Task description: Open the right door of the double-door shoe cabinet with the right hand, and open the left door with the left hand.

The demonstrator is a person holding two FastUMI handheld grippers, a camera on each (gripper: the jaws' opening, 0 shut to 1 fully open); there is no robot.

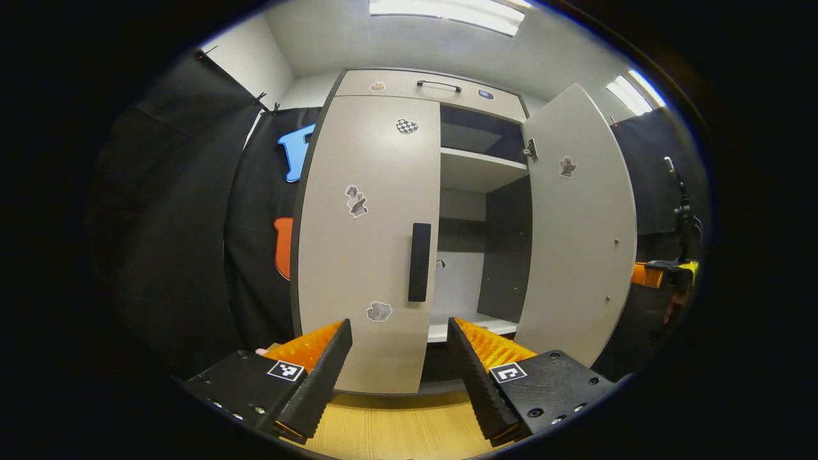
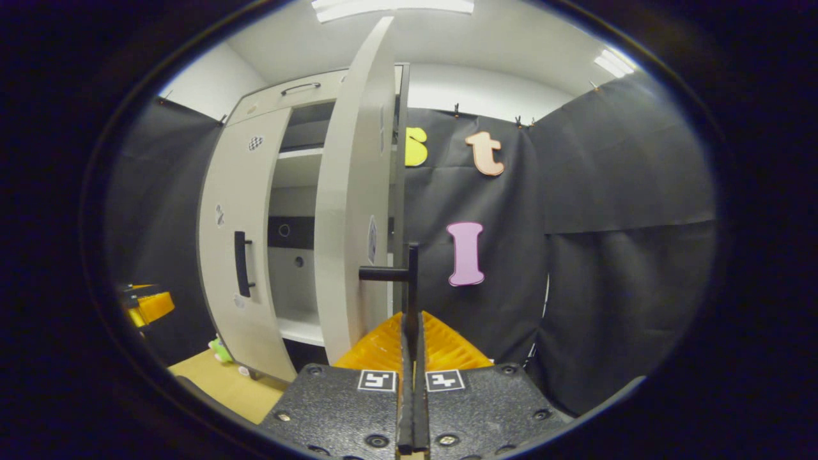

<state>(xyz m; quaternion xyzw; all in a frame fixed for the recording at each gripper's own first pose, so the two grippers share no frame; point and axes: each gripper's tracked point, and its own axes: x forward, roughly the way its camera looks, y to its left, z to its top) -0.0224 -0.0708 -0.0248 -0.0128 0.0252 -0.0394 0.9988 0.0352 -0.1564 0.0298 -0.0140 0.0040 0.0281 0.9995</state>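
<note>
One door swinging open: right door [image 1: 578, 223], frame right, right gripper [image 2: 412, 319] pinching its handle [image 2: 409, 275] between pressed-together jaws. Left door [image 1: 367, 236] sitting shut, frame center. Left gripper [image 1: 399, 348] hovering with jaws spread, the vertical left handle [image 1: 419, 262] lying just above and ahead between them.

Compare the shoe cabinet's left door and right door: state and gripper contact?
The left door is closed; the right door is swung open. The left gripper is open, short of the left door's handle; the right gripper is shut on the right door's handle. Both doors carry stickers.
</note>
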